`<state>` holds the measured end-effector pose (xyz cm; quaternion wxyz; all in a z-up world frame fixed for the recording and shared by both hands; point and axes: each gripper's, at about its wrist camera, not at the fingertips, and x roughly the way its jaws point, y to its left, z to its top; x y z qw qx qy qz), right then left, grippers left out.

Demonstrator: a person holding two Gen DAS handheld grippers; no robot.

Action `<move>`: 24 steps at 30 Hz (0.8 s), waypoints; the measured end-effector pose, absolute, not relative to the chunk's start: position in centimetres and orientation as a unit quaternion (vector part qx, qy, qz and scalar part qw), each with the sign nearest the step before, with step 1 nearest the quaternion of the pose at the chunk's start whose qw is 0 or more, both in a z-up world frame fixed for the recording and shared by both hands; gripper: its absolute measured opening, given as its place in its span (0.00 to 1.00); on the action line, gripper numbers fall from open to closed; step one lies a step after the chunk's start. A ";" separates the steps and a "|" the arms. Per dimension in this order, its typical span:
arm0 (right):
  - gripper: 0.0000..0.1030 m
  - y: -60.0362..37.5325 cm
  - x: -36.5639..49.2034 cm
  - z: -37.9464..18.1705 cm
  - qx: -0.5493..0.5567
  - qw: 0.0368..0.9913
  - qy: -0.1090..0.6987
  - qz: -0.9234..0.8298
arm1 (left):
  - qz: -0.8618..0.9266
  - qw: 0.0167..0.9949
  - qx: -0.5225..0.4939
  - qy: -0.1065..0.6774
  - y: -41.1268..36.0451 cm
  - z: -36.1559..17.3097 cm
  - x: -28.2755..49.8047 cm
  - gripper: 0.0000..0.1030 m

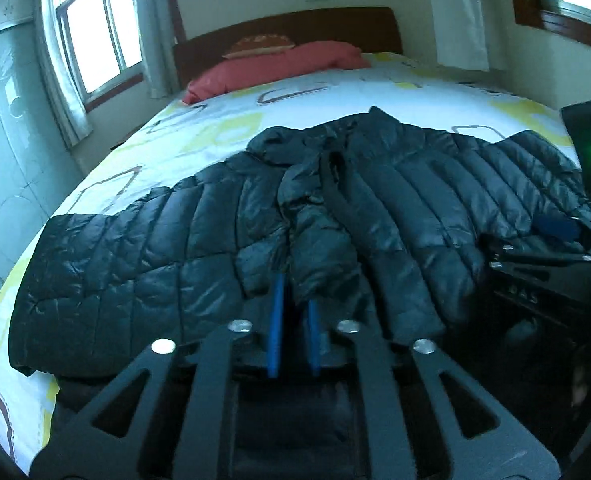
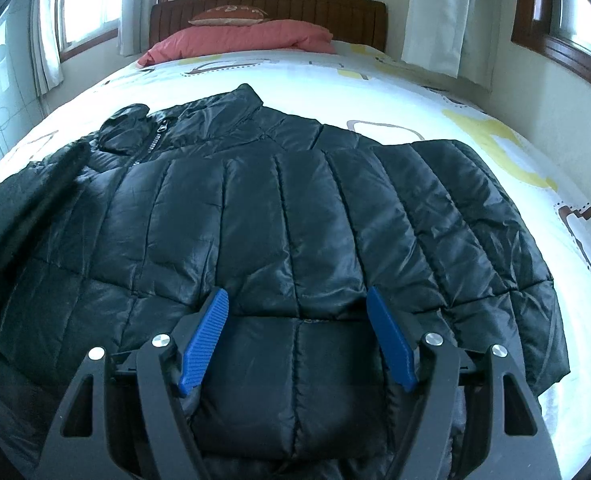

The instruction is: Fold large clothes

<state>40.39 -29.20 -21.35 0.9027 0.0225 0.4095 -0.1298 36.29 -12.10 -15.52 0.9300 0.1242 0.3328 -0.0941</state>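
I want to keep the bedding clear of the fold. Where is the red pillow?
The red pillow lies at the head of the bed, against the wooden headboard, under a patterned cushion, far beyond the black puffer jacket.

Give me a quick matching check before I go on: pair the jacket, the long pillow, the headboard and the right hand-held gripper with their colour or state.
Things:
1. jacket
2. long pillow
3. headboard
4. right hand-held gripper

Colour or state:
A. dark brown wood, at the far end of the bed
B. jaws wide open, over the near hem
C. black and quilted, spread across the bed
D. pink, lying against the far end

Pairs: 1-C, 2-D, 3-A, 4-B
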 end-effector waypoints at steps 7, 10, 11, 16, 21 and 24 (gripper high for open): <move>0.70 -27.8 39.6 -18.9 0.038 0.908 0.401 -0.115 | -0.096 0.943 0.091 0.307 -7.0 -12.4 33.2 0.61; 0.70 -25.2 39.6 -17.1 0.047 0.915 0.392 -0.083 | -0.067 0.947 0.071 0.306 -2.6 -11.6 32.5 0.62; 0.70 -24.0 39.7 -16.6 0.050 0.917 0.390 -0.070 | -0.053 0.948 0.064 0.306 -1.4 -11.6 32.7 0.62; 0.74 -19.2 41.4 -16.0 0.063 0.916 0.396 -0.023 | 0.032 0.946 0.029 0.322 6.5 -11.9 33.4 0.63; 0.62 -16.3 43.9 -19.1 0.070 0.898 0.434 0.002 | 0.071 0.940 0.008 0.334 10.7 -12.7 34.3 0.63; 0.18 -15.9 43.8 -19.2 0.090 0.897 0.433 0.017 | 0.073 0.938 0.008 0.338 11.4 -12.9 34.3 0.63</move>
